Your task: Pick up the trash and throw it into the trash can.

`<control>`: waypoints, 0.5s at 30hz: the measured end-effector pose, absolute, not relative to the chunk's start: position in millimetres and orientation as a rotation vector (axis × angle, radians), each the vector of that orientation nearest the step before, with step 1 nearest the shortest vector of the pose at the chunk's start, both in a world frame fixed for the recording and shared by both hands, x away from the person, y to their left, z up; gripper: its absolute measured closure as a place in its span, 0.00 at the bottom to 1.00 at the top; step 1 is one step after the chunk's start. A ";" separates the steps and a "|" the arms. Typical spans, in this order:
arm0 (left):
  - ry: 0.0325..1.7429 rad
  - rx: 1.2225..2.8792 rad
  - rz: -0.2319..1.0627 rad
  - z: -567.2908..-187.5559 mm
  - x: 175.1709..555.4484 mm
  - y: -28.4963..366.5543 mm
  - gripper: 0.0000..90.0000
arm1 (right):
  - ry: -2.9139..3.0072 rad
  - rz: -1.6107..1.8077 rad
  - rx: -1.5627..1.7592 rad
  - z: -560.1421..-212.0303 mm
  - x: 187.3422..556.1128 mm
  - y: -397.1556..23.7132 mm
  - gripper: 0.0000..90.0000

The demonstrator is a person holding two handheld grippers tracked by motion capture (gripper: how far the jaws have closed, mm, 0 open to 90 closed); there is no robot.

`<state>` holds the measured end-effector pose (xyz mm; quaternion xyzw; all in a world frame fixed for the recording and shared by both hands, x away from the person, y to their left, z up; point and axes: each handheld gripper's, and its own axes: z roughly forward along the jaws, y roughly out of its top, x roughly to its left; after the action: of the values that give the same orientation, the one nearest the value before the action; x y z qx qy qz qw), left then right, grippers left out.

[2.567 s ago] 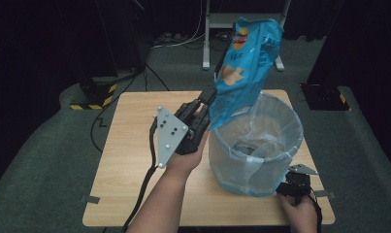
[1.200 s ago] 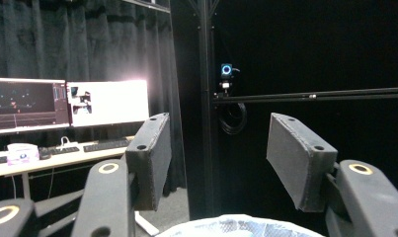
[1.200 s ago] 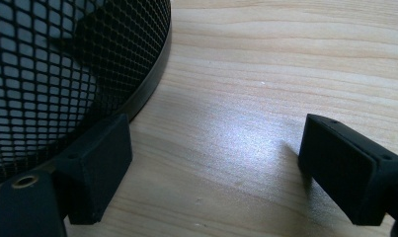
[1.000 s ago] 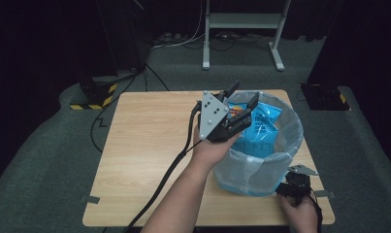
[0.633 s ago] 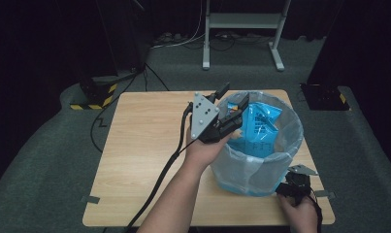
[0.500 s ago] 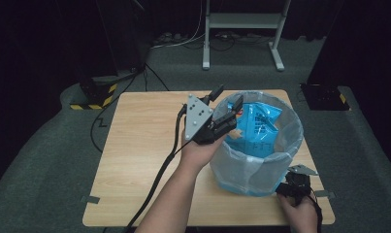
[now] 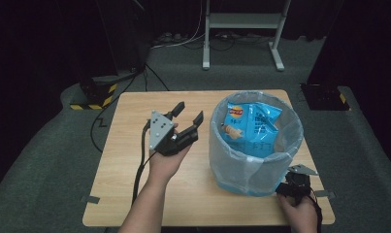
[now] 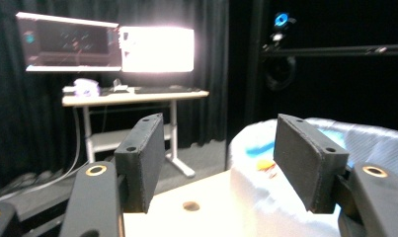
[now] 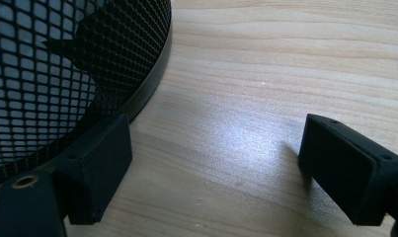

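From above: blue chip bag (image 7: pixel 249 127) lies inside the lined mesh bin (image 7: pixel 255 167) on the table (image 7: pixel 127 111); left gripper (image 7: pixel 188 112) left of it, empty.
Left gripper view: jaws just opening, nothing between.
Right gripper view: right gripper (image 9: pixel 214 165) spread wide, empty, near bin base.

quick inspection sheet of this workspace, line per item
surface: wooden table, bare apart from the bin
job's things: blue chip bag lies inside the lined mesh waste bin, which stands on the table's right half
clutter: nothing seen
grippers: left gripper open with nothing between its jaws, which have just been opening, held over the table left of the bin; right gripper open, low at the bin's base
cables: left gripper cable trails toward the near edge; more cables on the floor
surroundings: dark carpet, desk legs, lit monitors
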<state>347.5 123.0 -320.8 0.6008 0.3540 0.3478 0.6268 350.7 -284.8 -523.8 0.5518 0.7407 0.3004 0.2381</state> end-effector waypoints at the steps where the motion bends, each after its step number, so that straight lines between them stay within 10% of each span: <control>1: 0.829 1.386 0.801 -326.0 348.1 128.8 0.40 | 2.029 0.823 1.512 -523.8 350.8 -284.8 0.14; 15: 1.125 1.566 0.648 -439.9 352.4 194.3 0.37 | 2.028 0.823 1.512 -523.9 350.8 -284.8 0.14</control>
<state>352.4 194.3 -439.9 0.6547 0.4703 0.2711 0.5259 350.8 -284.8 -523.9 0.5519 0.7405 0.3004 0.2384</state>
